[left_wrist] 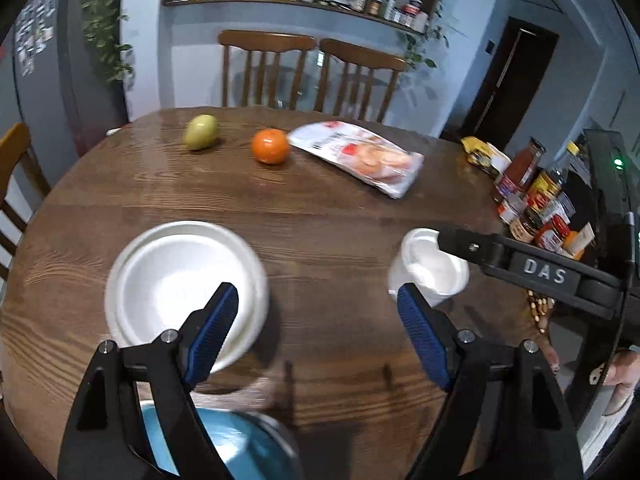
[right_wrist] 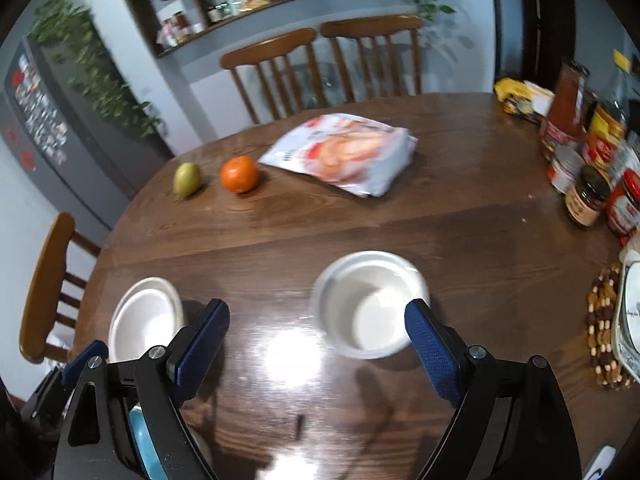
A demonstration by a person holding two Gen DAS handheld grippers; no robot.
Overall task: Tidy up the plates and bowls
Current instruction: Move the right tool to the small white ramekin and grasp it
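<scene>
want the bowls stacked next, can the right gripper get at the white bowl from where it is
Probably yes. The right gripper is open, and the white bowl sits upright just ahead beside its right finger, with only bare table around it. It would need shifting slightly right.

White plates (left_wrist: 176,280), white bowl (right_wrist: 370,304), apart.

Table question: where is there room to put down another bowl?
The table is bare in the middle, between the white plates, the white bowl and the orange. More room lies between bowl and snack bag. The right edge is crowded with jars.
</scene>
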